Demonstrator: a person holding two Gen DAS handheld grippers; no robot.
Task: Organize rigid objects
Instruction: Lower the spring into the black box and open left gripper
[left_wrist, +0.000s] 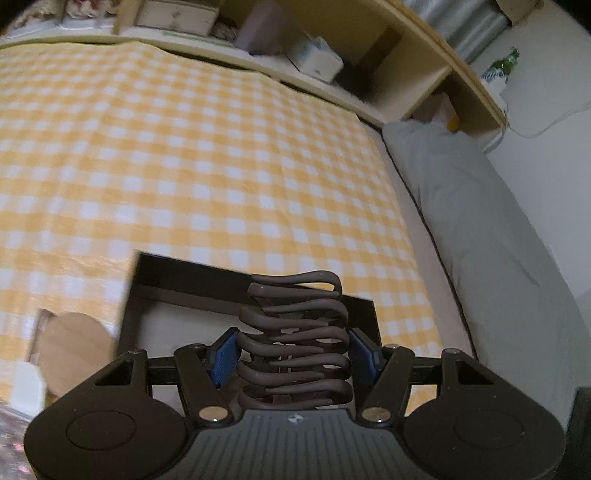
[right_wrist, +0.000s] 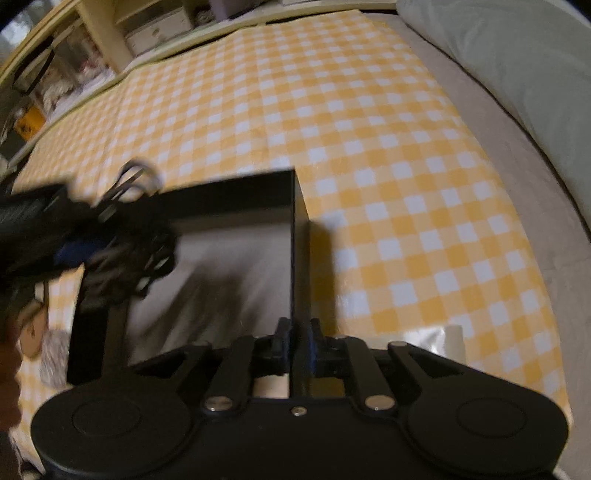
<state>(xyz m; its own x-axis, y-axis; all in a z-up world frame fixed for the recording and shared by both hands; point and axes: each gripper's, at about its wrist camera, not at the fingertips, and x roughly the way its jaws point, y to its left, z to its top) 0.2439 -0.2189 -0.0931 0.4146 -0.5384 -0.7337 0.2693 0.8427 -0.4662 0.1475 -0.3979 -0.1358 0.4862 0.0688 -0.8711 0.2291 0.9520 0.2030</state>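
My left gripper (left_wrist: 293, 356) is shut on a stack of brown plastic hangers (left_wrist: 295, 332) and holds it above a black box (left_wrist: 236, 291) with a pale inside. The box rests on a yellow checked cloth (left_wrist: 184, 166). My right gripper (right_wrist: 298, 345) is shut on the right wall of the black box (right_wrist: 295, 229). In the right wrist view the left gripper (right_wrist: 85, 247) with the hangers (right_wrist: 136, 184) is a blur over the box's left side.
A round wooden piece (left_wrist: 74, 350) and a white block (left_wrist: 26, 384) lie left of the box. Shelves with boxes (left_wrist: 314, 55) stand beyond the cloth. A grey pillow (left_wrist: 480, 206) lies to the right. A white post (right_wrist: 454, 343) stands near my right gripper.
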